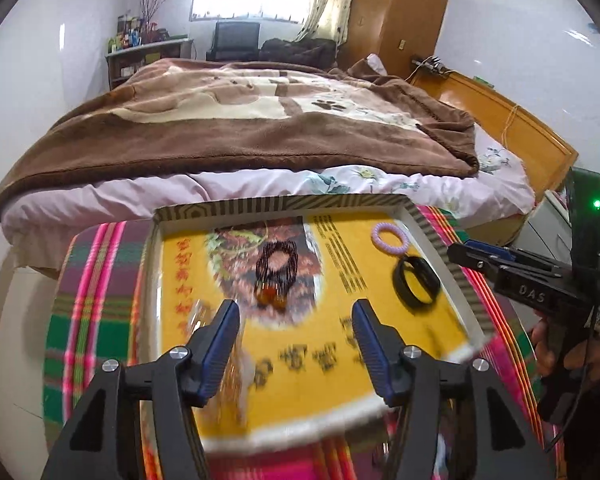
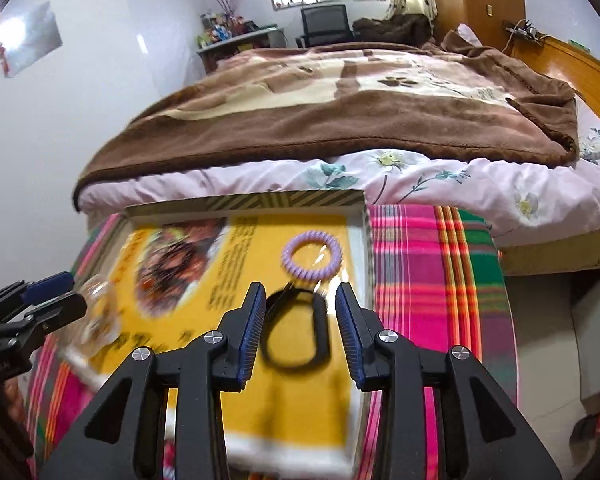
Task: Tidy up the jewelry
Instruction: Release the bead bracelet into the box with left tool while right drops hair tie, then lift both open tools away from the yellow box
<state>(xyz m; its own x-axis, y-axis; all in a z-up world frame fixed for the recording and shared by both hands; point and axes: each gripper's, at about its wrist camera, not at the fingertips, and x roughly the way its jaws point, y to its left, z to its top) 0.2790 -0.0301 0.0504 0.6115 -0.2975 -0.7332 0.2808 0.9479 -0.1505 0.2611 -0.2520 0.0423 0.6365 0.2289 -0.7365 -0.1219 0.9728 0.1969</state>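
Observation:
A shallow box with a yellow printed floor (image 1: 380, 352) sits on a plaid-covered stool. In it lie a dark beaded bracelet with amber beads (image 1: 277, 270), a purple coil ring (image 1: 389, 234) and a black band (image 1: 416, 280). My left gripper (image 1: 296, 336) is open and empty over the box's near part, short of the beaded bracelet. My right gripper (image 2: 300, 330) is open, its fingers either side of the black band (image 2: 296, 330), with the purple coil (image 2: 311, 257) beyond. It also shows in the left wrist view (image 1: 476, 254) at the box's right edge.
The plaid cloth (image 2: 428, 264) spreads right of the box. A bed with a brown blanket (image 1: 240, 120) stands just behind the stool. A clear crumpled wrapper (image 2: 96, 312) lies at the box's left side. A white cabinet (image 2: 596, 328) is at the right.

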